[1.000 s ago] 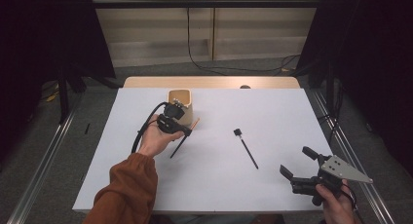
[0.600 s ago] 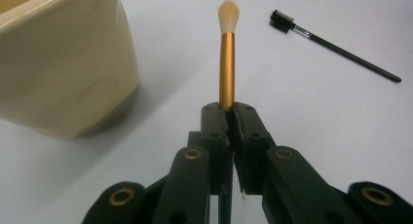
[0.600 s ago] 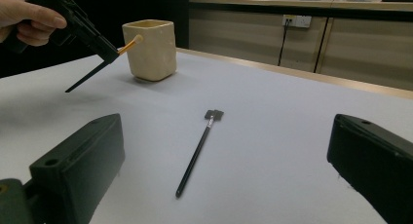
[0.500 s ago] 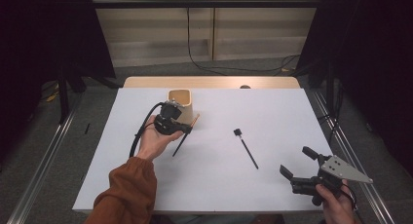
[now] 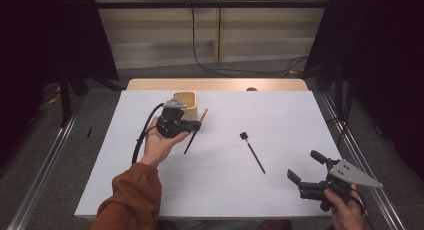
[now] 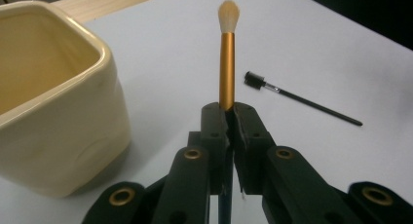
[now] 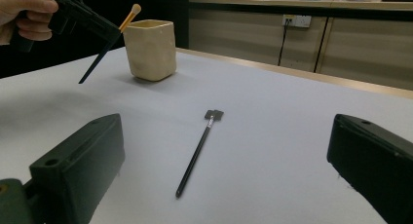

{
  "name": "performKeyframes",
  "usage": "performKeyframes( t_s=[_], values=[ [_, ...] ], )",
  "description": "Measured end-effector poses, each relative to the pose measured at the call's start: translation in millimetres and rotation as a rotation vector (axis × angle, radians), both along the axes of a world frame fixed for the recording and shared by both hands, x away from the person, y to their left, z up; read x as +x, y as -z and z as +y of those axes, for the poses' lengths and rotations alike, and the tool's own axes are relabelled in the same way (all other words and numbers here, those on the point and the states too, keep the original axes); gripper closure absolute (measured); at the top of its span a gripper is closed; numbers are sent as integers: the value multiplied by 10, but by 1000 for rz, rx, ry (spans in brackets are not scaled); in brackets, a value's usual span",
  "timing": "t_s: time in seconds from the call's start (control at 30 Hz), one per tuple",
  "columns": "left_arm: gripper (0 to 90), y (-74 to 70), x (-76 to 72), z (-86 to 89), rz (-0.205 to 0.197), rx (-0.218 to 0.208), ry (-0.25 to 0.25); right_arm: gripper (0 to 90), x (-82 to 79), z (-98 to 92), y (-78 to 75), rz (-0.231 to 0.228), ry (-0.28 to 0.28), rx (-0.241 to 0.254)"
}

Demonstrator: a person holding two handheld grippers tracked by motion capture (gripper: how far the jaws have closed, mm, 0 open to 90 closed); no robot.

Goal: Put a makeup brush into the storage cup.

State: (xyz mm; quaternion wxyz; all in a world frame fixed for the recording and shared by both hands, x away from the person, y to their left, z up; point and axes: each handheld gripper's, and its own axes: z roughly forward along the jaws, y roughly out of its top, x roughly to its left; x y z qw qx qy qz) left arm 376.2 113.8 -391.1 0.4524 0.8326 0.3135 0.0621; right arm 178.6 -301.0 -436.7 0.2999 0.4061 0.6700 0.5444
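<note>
The left hand-held gripper point(image 5: 192, 126) is held above the left-centre of the desk point(image 5: 280, 110), gripped in the person's left hand point(image 5: 159, 140). Its 2 jaws are pressed together on a makeup brush point(image 6: 227, 63), clamped on the handle just below the gold ferrule. In the left gripper view the brush rises straight out from between the jaws, gold ferrule first, then a pale, soft tip. In the high view the brush point(image 5: 195, 132) is tilted, its pale tip up toward the far right and its dark handle slanting down toward the near left, clear of the desk surface.

Just beside the gripper, on the far side, stands a cream ceramic cup point(image 5: 189, 101), upright and open at the top. In the left gripper view the cup point(image 6: 53, 107) sits to the left of the jaws, and the brush tip is beside it, not over its mouth.

A 2nd tool, a thin black brush with a small dark head point(image 5: 252, 151), lies flat on the desk near the centre, head toward the far side, well apart from the cup. The right gripper view shows it point(image 7: 197, 153) lying between and beyond the right jaws.

The right hand-held gripper point(image 5: 310, 172) is at the near right corner of the desk, held in the right hand point(image 5: 345, 210). Its jaws stand wide apart with nothing between them.
</note>
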Motion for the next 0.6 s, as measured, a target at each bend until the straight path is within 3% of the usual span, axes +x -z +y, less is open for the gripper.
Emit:
performKeyframes(
  t_s=[0.13,0.6],
  values=[
    [840,1,-23,16,-16,-60,-8,0,-3,0,-1,0,-1,0],
    [839,-75,-103,132,-164,-209,-76,0,0,1,0,0,1,0]
  ],
)
